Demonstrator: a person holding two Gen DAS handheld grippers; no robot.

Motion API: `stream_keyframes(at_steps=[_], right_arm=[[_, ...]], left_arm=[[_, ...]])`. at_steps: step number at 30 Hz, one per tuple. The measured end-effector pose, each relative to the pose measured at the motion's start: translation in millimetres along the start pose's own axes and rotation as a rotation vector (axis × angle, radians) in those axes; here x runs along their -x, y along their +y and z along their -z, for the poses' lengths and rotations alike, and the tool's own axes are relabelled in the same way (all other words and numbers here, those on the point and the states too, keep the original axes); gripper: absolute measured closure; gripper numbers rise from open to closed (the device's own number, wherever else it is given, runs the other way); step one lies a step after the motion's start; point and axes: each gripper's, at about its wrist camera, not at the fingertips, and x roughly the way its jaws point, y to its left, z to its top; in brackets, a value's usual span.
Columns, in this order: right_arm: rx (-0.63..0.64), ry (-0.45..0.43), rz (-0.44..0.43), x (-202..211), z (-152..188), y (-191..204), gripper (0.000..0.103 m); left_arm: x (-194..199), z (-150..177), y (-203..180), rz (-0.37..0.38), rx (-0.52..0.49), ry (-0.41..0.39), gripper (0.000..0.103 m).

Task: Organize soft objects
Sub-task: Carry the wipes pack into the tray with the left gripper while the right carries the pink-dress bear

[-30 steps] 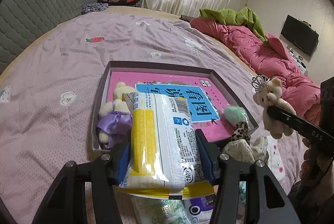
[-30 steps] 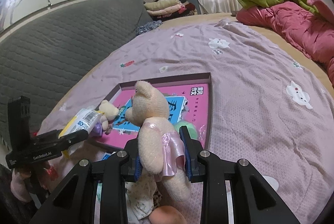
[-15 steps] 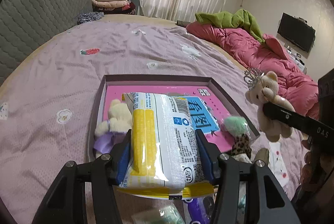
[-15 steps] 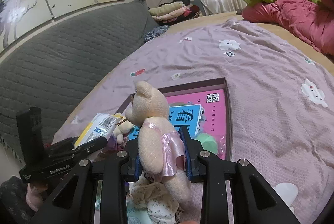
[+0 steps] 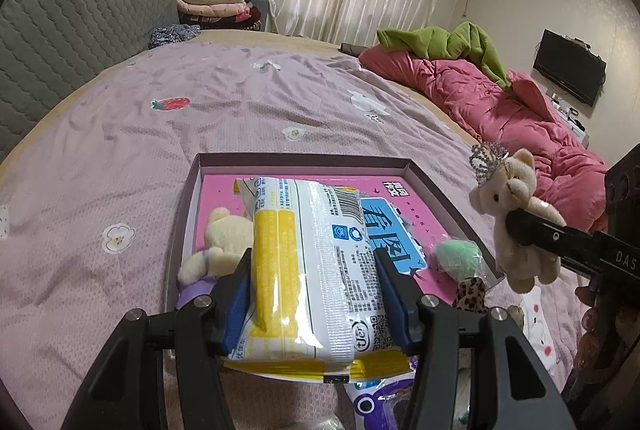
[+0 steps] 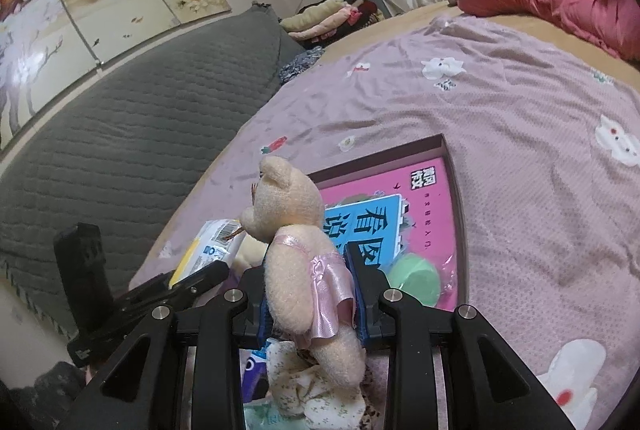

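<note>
My left gripper (image 5: pixel 316 270) is shut on a white and yellow tissue pack (image 5: pixel 316 262) and holds it above the near edge of a shallow box (image 5: pixel 304 161) with a pink and blue bottom. My right gripper (image 6: pixel 310 278) is shut on a cream teddy bear in a pink dress (image 6: pixel 300 254), held above the box's right side; the bear also shows in the left wrist view (image 5: pixel 516 222) with a silver crown. In the box lie a bear in a purple dress (image 5: pixel 212 246) and a green puff (image 5: pixel 456 254).
The box sits on a lilac bedspread (image 5: pixel 200 117). Soft items lie near me: a leopard-print piece (image 5: pixel 472 294), a floral cloth (image 6: pixel 312 390), a purple and white packet (image 5: pixel 380 398). A pink quilt (image 5: pixel 500 101), grey headboard (image 6: pixel 120 133) and folded clothes (image 5: pixel 212 1) are beyond.
Both grippers have risen and tilted up with their loads still held; the box now sits lower and farther in both views. The right gripper's view has swung left toward the headboard.
</note>
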Motion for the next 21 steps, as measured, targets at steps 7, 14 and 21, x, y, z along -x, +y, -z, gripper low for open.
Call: stream_keyframes(at_steps=[7,14,21], right_arm=[[0.008,-0.003,-0.005,-6,-4,3,0.072],[0.062,0.007,0.039,-21,-10,11,0.071],[0.093,0.033,0.105,-35,-10,13,0.070]], left_arm=[[-7,-3,0,0.008,0.006,0.003,0.047],[-19,-2,-1,-0.002,0.000,0.019,0.047],[-24,-2,-4,-0.007,-0.005,0.029,0.047]])
